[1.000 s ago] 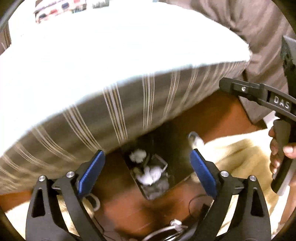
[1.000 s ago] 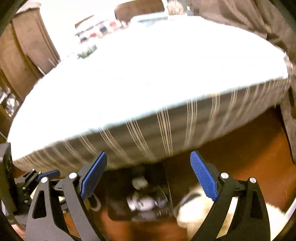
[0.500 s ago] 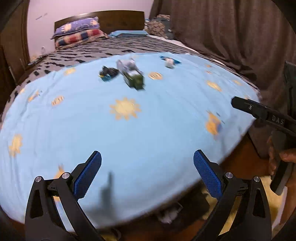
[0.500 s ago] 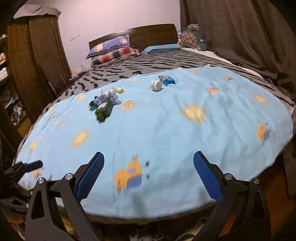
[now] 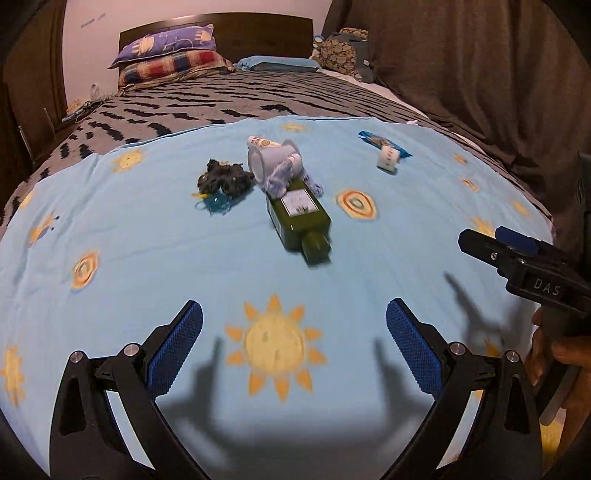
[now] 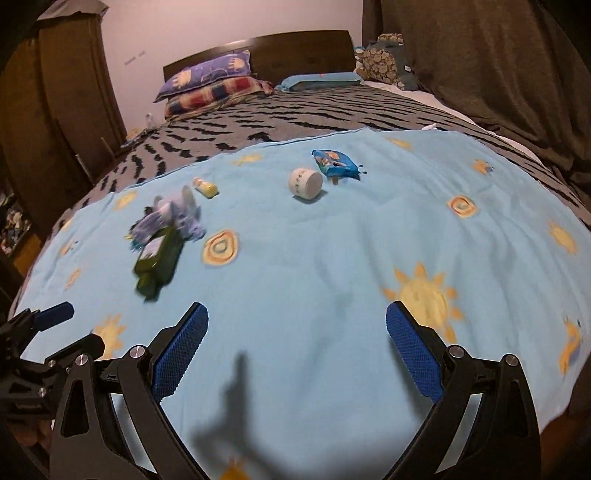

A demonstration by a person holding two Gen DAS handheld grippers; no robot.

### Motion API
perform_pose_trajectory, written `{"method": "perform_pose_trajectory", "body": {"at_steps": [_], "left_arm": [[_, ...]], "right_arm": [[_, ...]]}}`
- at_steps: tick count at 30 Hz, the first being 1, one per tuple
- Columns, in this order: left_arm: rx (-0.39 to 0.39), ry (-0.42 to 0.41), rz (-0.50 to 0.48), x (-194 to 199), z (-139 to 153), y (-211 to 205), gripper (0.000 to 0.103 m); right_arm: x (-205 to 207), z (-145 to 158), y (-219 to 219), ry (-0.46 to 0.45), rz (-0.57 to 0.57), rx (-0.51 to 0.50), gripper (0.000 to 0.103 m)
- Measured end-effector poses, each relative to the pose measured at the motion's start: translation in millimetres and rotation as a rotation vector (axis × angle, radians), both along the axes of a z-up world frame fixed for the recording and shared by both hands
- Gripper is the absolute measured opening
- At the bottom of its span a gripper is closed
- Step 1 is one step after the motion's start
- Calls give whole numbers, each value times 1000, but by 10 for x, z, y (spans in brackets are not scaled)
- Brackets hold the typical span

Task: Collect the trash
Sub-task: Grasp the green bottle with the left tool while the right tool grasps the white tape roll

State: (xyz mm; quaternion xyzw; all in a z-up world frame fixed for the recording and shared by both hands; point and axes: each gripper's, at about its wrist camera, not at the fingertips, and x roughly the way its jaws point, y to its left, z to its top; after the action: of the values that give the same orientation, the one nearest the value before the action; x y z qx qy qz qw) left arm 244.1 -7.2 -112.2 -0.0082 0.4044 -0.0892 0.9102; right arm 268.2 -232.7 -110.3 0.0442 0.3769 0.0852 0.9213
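Observation:
Trash lies on a light blue sheet (image 5: 147, 266) on the bed. A green bottle (image 5: 299, 218) lies on its side mid-sheet, also in the right wrist view (image 6: 157, 258). Behind it are a white cup with crumpled wrapping (image 5: 275, 166), a dark crumpled clump (image 5: 223, 179), a small white cup (image 5: 388, 159) (image 6: 304, 183) and a blue wrapper (image 6: 334, 163). A small yellow bottle (image 6: 206, 187) lies further back. My left gripper (image 5: 293, 347) is open and empty above the near sheet. My right gripper (image 6: 295, 343) is open and empty, to its right.
Pillows (image 5: 173, 55) and a dark headboard (image 5: 258, 33) are at the far end. A grey zigzag blanket (image 5: 240, 103) covers the far bed. Brown curtains (image 5: 480, 74) hang on the right. A wooden wardrobe (image 6: 55, 129) stands left.
Both grippers rose from the floor-level bin beneath the bed edge to above the sheet and moved closer to the trash. Both stayed open.

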Motion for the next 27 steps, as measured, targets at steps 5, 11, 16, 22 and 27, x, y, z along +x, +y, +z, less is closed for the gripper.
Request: {"method": "perform_pose_trajectory", "body": {"at_steps": [5, 11, 16, 22, 27], "left_arm": [[13, 13, 24, 329, -47, -39, 94], [6, 28, 8, 664, -100, -133, 89], [7, 38, -1, 840, -141, -176, 77], [0, 73, -16, 925, -236, -209, 50], [-9, 66, -18, 879, -223, -188, 45]], "right_arm": [[437, 9, 71, 21, -8, -17, 97], [1069, -49, 149, 61, -34, -4, 97], [1412, -114, 258, 75, -45, -37, 88], [1630, -207, 332, 108, -40, -46, 58], [1663, -227, 223, 114, -69, 8, 33]]}}
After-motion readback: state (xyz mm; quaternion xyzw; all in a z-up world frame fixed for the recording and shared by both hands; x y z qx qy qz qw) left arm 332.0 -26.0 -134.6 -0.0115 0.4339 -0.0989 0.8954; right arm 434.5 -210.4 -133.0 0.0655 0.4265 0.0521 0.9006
